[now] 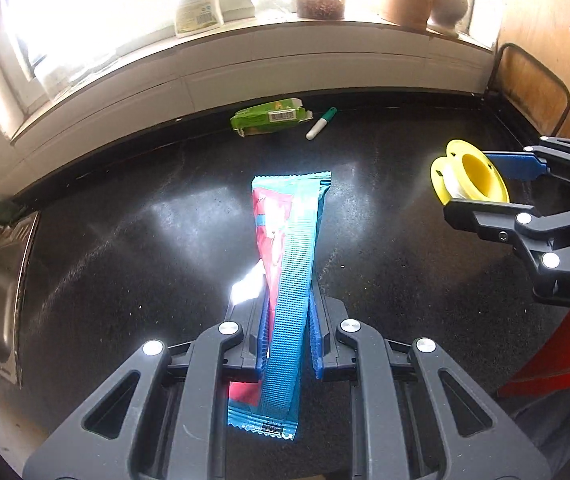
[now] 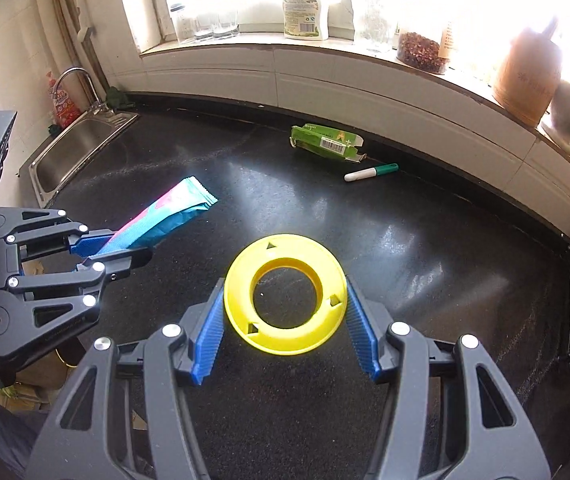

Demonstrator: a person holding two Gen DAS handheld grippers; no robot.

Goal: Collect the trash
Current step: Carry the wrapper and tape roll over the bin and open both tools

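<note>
The left tool (image 1: 288,320) was clamped mid-length on the wrapper (image 1: 289,264), held above the desk (image 1: 125,240): light, limp, slippery film. The right tool (image 2: 283,320) pinched the spool (image 2: 283,292) across its rim: light, rigid. The box (image 2: 327,142) lay at the back edge, judged crushable.

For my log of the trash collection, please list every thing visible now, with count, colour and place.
snack wrapper: 1, blue and pink, held in left gripper
tape spool: 1, yellow, held in right gripper
carton: 1, green, flattened, countertop near wall
marker: 1, white, green cap, beside carton
sink: 1, steel, countertop's left end
bottle: 1, white, windowsill
left gripper: black, blue pads, jaws shut
right gripper: same, jaws clamping spool
</note>
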